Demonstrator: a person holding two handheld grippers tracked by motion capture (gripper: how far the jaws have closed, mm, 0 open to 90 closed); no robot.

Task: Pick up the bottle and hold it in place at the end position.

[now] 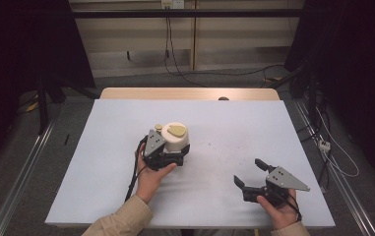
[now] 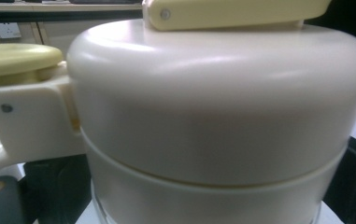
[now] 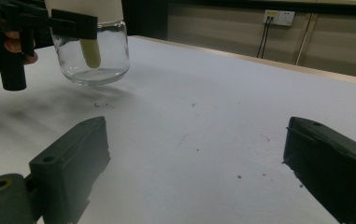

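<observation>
Left tool [image 1: 175, 156] clamps the clear-based jar [image 1: 177, 138], a pale stick inside; right tool [image 1: 250, 173] wide.

A clear glass jar with a cream plastic lid and pale yellow top flap [image 1: 176, 136] is standing upright near the middle of the table. Its glass base [image 3: 96, 60] is appearing empty, with a pale yellow stem hanging inside.

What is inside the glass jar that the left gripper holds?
Through the glass jar, a pale yellow tube hangs down. The upper part is covered by the cream lid.
</observation>
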